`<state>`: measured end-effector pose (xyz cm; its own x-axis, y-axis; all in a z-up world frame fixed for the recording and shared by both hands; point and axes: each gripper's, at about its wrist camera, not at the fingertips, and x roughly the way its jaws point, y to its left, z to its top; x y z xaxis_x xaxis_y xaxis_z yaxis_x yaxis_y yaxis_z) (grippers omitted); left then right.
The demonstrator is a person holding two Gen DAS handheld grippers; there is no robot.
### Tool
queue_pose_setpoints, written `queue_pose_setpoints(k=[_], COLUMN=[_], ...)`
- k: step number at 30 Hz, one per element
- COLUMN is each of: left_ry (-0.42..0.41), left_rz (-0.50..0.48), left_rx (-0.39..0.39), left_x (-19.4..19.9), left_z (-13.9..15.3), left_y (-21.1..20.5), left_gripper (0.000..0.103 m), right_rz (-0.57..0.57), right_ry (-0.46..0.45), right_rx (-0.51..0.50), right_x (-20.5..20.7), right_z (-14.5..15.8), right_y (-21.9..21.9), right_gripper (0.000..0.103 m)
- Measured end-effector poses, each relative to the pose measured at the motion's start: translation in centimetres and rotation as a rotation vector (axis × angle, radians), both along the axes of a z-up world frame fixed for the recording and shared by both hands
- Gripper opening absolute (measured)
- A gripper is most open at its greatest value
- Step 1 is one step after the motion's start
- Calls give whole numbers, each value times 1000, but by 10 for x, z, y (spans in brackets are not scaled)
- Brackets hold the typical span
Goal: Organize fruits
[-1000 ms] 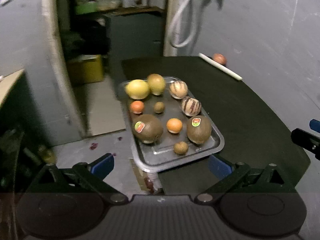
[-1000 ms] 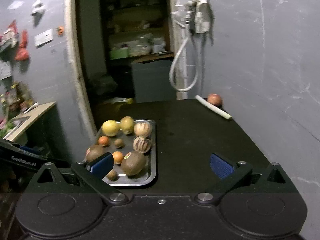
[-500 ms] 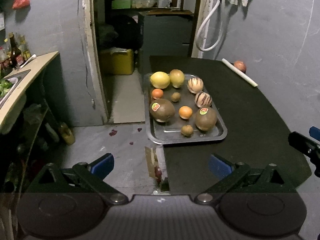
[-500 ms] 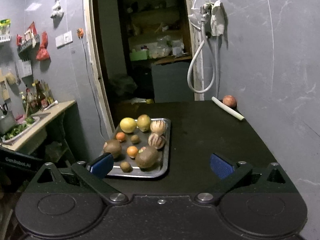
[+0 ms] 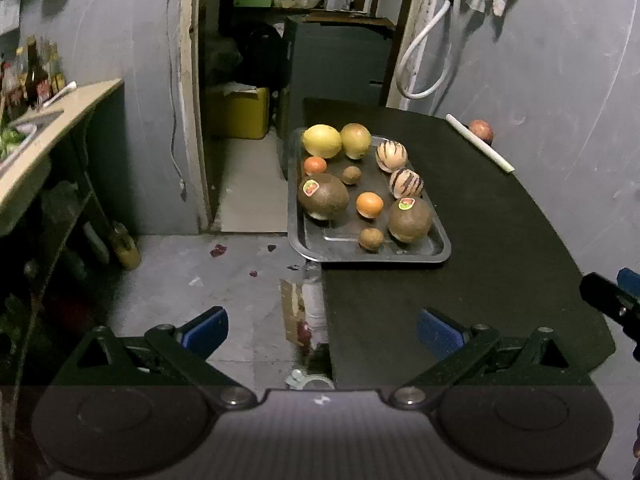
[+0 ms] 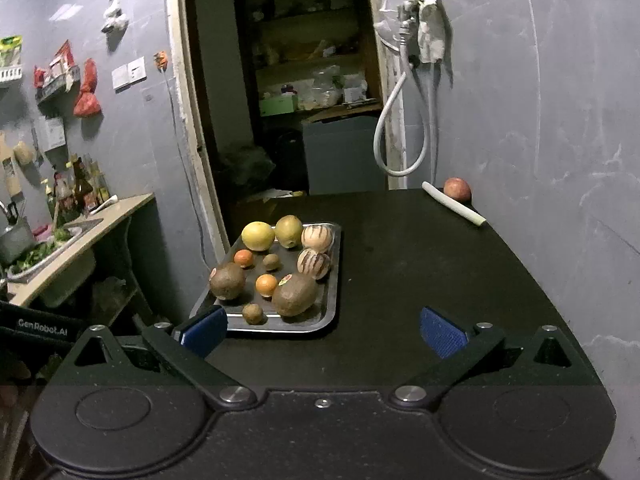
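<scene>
- My left gripper hangs with its fingers spread wide and nothing between them, short of the table's near left corner.
- My right gripper is likewise spread and empty, above the near part of the black table.
- The metal tray sits at the table's left edge, holding all ten fruits: yellow citrus, two striped melons, two oranges, two stickered brown fruits, two small brown ones.
- A red fruit lies apart by the far wall, just beside a white stick.

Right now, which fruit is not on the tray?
The reddish fruit at the table's far corner by the wall, beside the white stick; all others sit in the metal tray.
</scene>
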<state>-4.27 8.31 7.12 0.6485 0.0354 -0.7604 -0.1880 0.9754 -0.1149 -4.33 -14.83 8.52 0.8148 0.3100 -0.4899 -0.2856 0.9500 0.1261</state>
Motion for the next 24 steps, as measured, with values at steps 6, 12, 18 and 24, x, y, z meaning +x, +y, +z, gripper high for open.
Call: queue_pose_setpoints(k=[6, 12, 18, 24], left_ry=[-66, -112, -118, -143], left_rz=[-32, -3, 24, 40], left_rx=[9, -14, 15, 31], left_x=[-17, -32, -41, -47], left_z=[-11, -17, -21, -22], left_y=[-11, -22, -24, -18], left_gripper=[102, 102, 102, 102], right_rz=[19, 19, 19, 25], right_ry=[-52, -38, -28, 34], right_rx=[-53, -64, -78, -75], right_x=[-14, -25, -32, -30], right_z=[-10, -13, -10, -19], right_y=[3, -4, -9, -6], right_gripper=[102, 102, 102, 102])
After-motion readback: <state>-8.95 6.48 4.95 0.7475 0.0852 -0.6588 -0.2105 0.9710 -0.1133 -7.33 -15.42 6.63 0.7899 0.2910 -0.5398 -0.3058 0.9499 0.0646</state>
